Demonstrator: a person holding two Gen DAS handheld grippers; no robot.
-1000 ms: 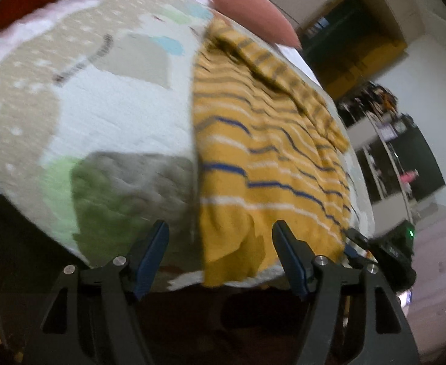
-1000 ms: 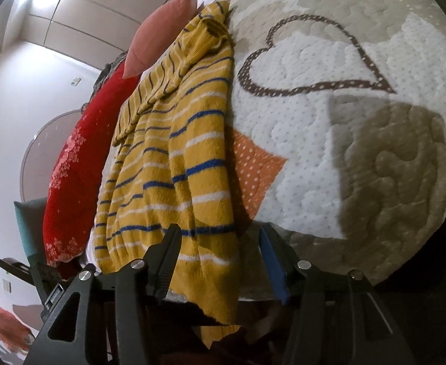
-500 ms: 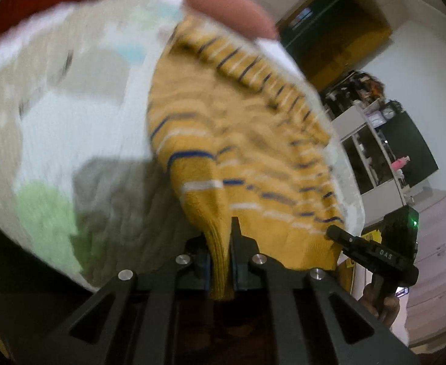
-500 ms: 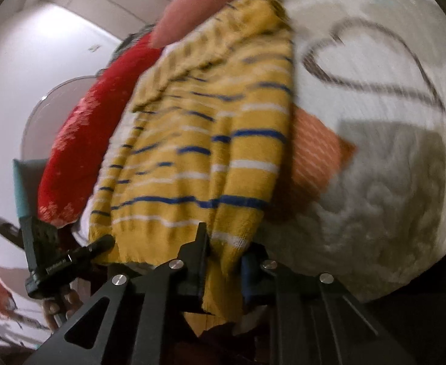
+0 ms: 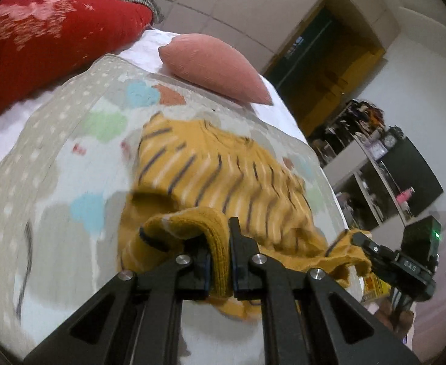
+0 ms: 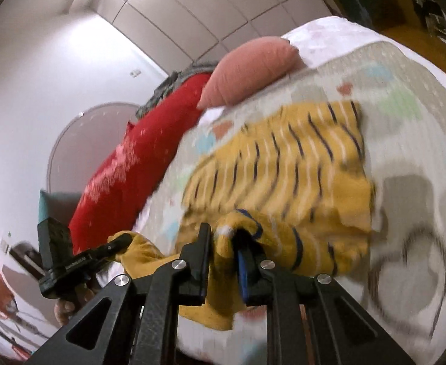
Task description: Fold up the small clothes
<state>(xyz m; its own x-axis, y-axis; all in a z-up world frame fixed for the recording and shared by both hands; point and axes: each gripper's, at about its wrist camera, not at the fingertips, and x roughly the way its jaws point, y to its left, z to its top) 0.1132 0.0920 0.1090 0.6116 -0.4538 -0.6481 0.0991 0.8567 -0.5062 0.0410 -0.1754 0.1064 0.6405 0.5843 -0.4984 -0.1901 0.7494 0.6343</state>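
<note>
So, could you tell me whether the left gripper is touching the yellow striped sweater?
Touching. The left wrist view shows the left gripper shut on a bunched fold of the yellow striped sweater, knit pressed between both fingers.

Black angular left gripper (image 5: 220,252) and right gripper (image 6: 223,252): silver screws, blue-padded fingers (image 6: 243,269).
</note>
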